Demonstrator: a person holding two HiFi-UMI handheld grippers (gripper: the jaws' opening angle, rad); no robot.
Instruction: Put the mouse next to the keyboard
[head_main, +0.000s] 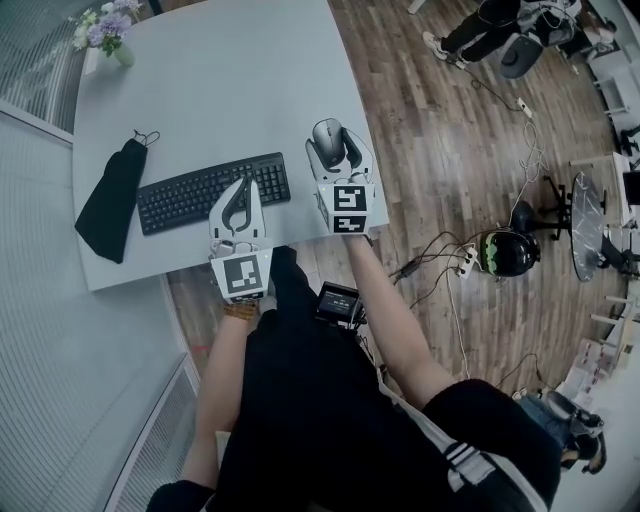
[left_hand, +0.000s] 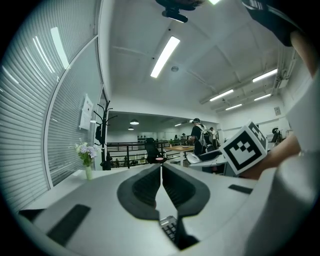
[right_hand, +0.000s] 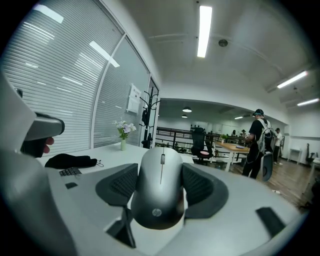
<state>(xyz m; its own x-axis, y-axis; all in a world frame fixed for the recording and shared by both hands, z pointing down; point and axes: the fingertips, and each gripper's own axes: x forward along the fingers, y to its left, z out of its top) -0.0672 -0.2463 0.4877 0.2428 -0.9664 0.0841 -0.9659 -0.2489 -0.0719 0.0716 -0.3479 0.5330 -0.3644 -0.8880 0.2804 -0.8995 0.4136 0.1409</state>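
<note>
The pale surface (head_main: 200, 80) carries a black keyboard (head_main: 190, 197). The silver-grey mouse (right_hand: 159, 190), which has a central scroll wheel, is clamped between the right gripper's (head_main: 338, 150) pads. Beside it, the left gripper (head_main: 243, 190) hovers over the keyboard's near edge, jaws together and empty.

A black pouch (head_main: 112, 200) is lying flat on the pale counter (head_main: 220, 90), near its left edge. A small vase of pale flowers (head_main: 105, 32) is standing upright at the far left corner. On the wooden floor (head_main: 440, 150) to the right, a dark helmet (head_main: 506, 253) is sitting among loose cables (head_main: 440, 262). Farther back, a person with a backpack (right_hand: 256, 145) is standing by another table, and a coat rack (right_hand: 148, 117) is standing beside the blinds.
</note>
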